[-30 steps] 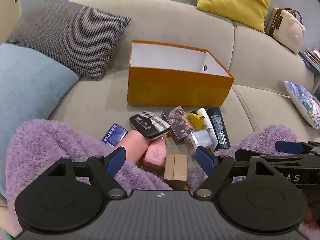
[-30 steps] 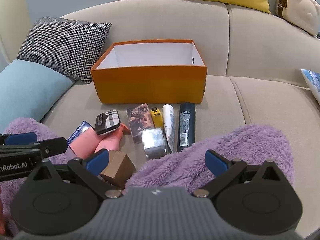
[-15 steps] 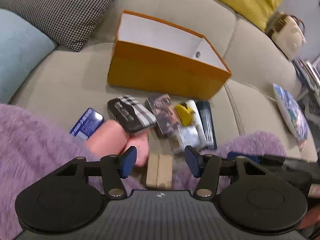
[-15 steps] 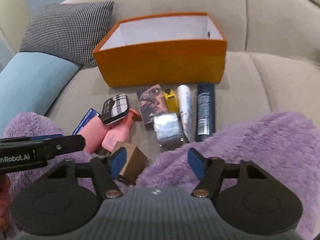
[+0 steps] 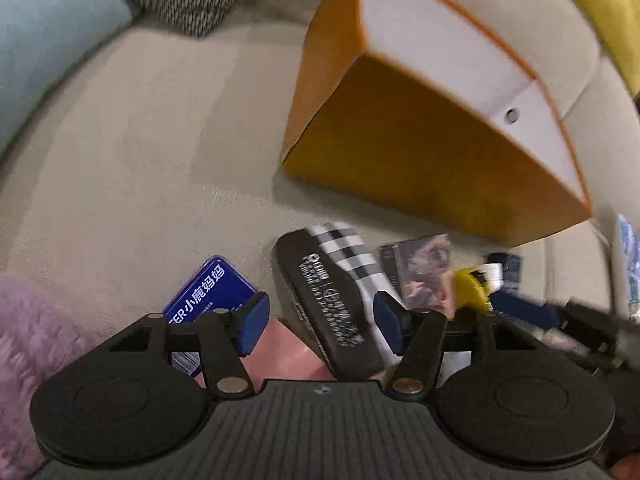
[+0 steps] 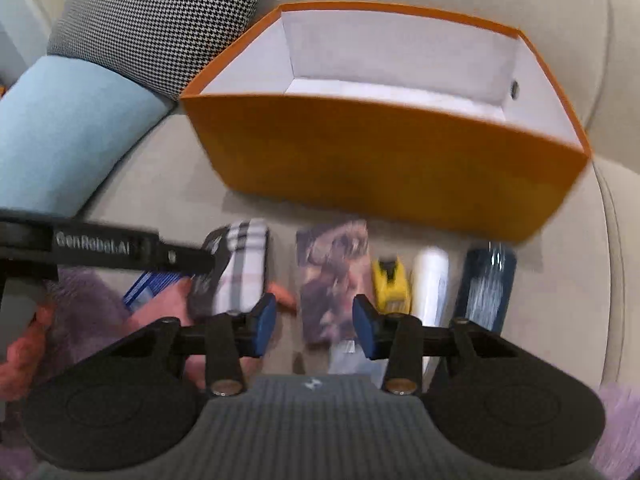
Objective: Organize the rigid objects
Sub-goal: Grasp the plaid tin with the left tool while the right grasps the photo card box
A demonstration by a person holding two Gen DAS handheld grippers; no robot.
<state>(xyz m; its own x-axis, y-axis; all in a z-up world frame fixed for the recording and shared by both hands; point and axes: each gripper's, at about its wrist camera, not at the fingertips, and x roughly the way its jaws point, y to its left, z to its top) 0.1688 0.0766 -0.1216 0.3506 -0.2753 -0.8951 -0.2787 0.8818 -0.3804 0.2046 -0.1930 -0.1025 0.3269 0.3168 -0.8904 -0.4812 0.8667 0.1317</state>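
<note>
An open orange box (image 5: 420,168) (image 6: 392,160) stands empty on the sofa. In front lie a black plaid case (image 5: 336,292) (image 6: 240,268), a blue tin (image 5: 212,292), a picture card box (image 5: 424,268) (image 6: 332,276), a yellow tape measure (image 6: 392,284), a white tube (image 6: 430,284), a dark bottle (image 6: 486,280) and a pink bottle (image 5: 280,356). My left gripper (image 5: 320,324) is open, its pads either side of the plaid case. My right gripper (image 6: 314,320) is open over the picture card box.
A houndstooth cushion (image 6: 160,20) and a light blue cushion (image 6: 68,128) lie to the left of the box. A purple fluffy blanket (image 5: 24,360) covers the near edge. A yellow cushion (image 5: 600,12) sits behind the box.
Both grippers have moved forward and down toward the row of objects and narrowed their opening. The left one now straddles the plaid case; the right one hovers over the picture card box.
</note>
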